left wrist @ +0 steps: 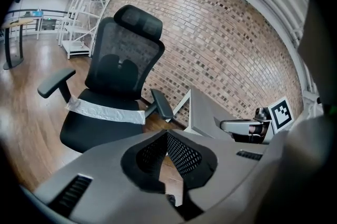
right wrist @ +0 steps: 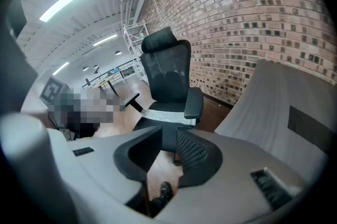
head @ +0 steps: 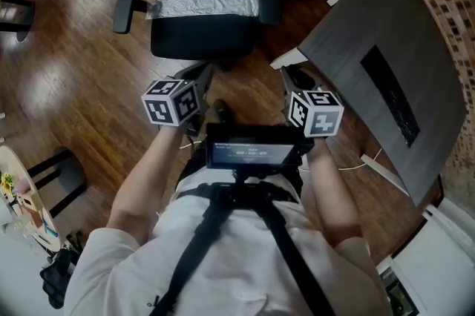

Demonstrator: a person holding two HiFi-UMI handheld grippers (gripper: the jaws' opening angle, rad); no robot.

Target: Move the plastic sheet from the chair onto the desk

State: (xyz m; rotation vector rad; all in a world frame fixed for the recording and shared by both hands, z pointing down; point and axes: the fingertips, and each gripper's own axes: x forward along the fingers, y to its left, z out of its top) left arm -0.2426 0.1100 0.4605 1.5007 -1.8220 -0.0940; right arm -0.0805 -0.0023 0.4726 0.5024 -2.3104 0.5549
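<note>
Crinkled silvery plastic sheet (head: 204, 7) lies across black office chair (head: 199, 40); left gripper (left wrist: 167, 134) closed empty, right gripper (right wrist: 169, 134) parted

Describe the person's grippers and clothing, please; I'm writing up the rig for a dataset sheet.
The left gripper and right gripper have matte grey bodies with slotted vents and black jaws lined with dimpled mesh-like pads. Each carries a white cube with black square markers. The person wears a white short-sleeved shirt and black harness straps holding a black screen unit.
</note>
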